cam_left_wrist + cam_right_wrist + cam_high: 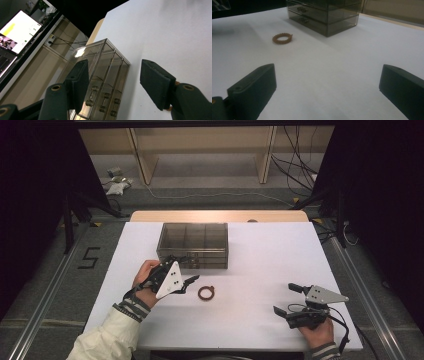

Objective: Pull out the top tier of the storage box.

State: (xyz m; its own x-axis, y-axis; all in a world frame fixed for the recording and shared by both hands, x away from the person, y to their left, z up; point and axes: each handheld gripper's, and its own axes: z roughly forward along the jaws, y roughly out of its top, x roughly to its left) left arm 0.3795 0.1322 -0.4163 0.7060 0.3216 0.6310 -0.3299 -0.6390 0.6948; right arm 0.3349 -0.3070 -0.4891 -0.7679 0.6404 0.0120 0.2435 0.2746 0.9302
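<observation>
A smoky see-through drawer box (193,242) stands at the back middle of the white table (265,260), its stacked drawers shut. A brown bead bracelet (206,293) lies flat in front of it. My left gripper (186,270) hovers just before the box's front, left of the bracelet, open with nothing between its jaws. In the left gripper view the box (105,75) and its knobs fill the gap between the fingers (80,82). My right gripper (287,299) rests open near the front right. Its view shows the bracelet (282,38) and the box (324,15) far ahead.
The table's wooden back edge (220,216) meets a floor strewn with cables (295,175) and a wooden frame (142,160). Black stands (67,220) flank both sides. A lit monitor (20,32) sits off the table in the left gripper view.
</observation>
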